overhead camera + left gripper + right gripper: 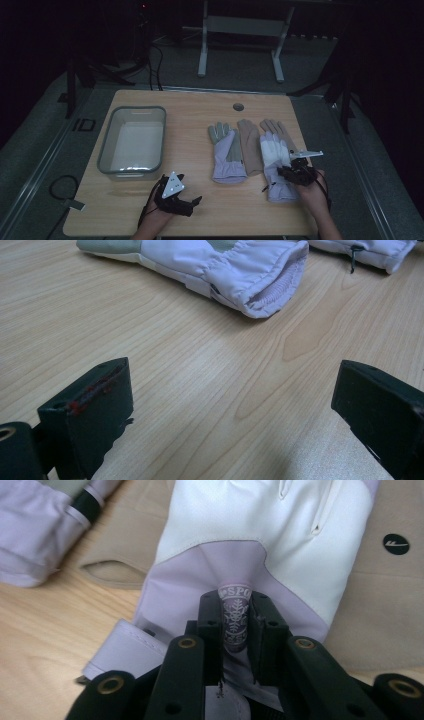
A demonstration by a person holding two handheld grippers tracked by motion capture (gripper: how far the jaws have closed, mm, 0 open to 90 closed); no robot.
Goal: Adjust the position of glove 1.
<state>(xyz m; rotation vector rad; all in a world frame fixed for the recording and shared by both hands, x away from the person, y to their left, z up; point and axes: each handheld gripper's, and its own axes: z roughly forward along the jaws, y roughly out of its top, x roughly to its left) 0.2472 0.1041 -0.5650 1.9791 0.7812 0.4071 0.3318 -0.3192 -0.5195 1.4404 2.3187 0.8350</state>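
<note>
Low in the frame, left claw point(176, 196) rested on the desk point(200, 107), jaws spread wide, holding nothing, likely waiting its turn. Lower right, right claw point(235, 625) was pinched on the logo tab of the lilac-white glove point(276, 165), wrist angled down. That glove overlapped a tan glove point(250, 145). Upper left, the clear bin point(132, 141) stood ready, probably the destination.

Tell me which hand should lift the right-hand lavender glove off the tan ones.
Right. The right gripper is already pinched on the lavender glove, at its logo patch. The left gripper rests open on bare table, apart from the gloves.
</note>
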